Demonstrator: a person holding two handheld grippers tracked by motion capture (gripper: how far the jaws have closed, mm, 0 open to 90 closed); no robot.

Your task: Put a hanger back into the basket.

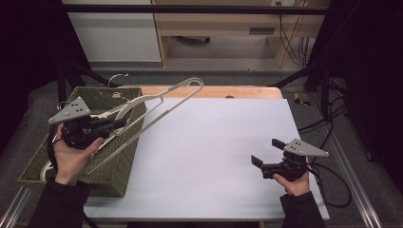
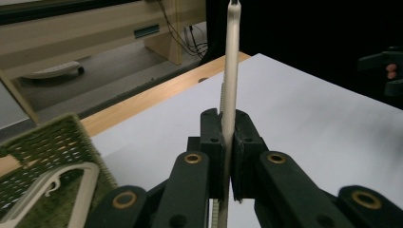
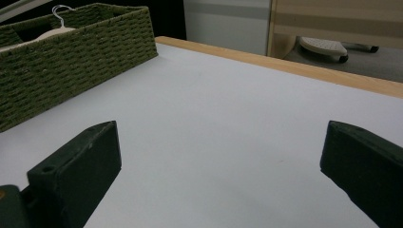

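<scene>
**Hanger lifted out of the basket, free end reaching toward the middle of the table**

At the left of the high view, the left gripper (image 1: 102, 126) is clamped on a cream clothes hanger (image 1: 164, 100). The left gripper view shows this plainly: the two black jaws stand pressed together with the hanger's thin bar (image 2: 230, 95) pinched between them, the bar running straight up the frame.

The hanger is held above the woven green basket (image 1: 121, 164), which sits at the left edge of the white table (image 1: 214, 156). Its long axis slants from the lower left of the high view, over the basket, up to a rounded end near the upper centre, over the table's far edge. A second pale hanger (image 2: 52, 190) lies inside the basket, seen at the lower left of the left gripper view.

The right gripper (image 1: 267, 153) hovers low over the table at the lower right of the high view, jaws spread wide and empty, as the right gripper view confirms. From it the hanger lies up and to the left, well apart. The left hand is the nearer one, and I judge any handover would need the right gripper to cross toward the hanger's raised end.
</scene>
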